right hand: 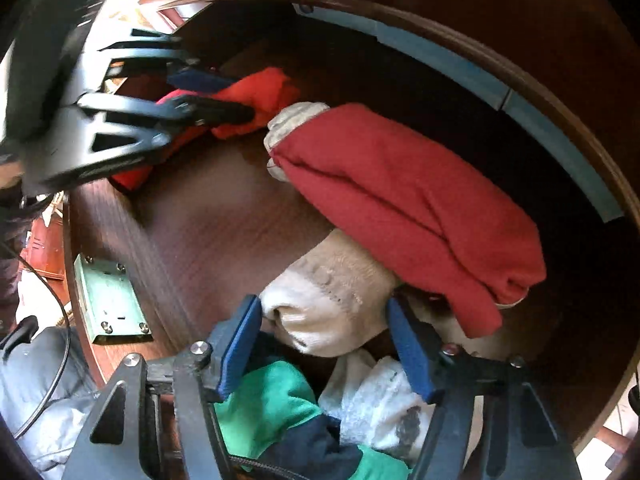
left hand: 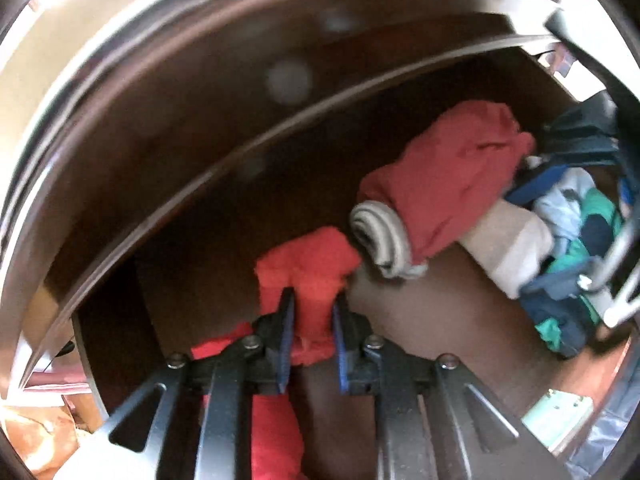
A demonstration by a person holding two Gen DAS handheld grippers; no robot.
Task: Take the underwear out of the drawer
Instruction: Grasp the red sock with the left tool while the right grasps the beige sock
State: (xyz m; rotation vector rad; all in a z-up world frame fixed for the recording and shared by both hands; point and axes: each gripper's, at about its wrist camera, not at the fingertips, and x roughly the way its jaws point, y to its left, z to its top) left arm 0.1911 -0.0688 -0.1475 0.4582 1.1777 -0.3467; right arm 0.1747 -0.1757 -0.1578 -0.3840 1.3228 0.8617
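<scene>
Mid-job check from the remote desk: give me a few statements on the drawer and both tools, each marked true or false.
1. The left tool is shut on a bright red cloth. True.
2. The right tool grips the dark red bundle. False: its pads straddle a cream sock, jaws apart.
3. The cream sock lies partly under the dark red bundle. True.
4. The drawer holds only red items. False: green-and-navy fabric and a white piece lie there too.
5. A green metal plate sits on the drawer's wall. True.
</scene>
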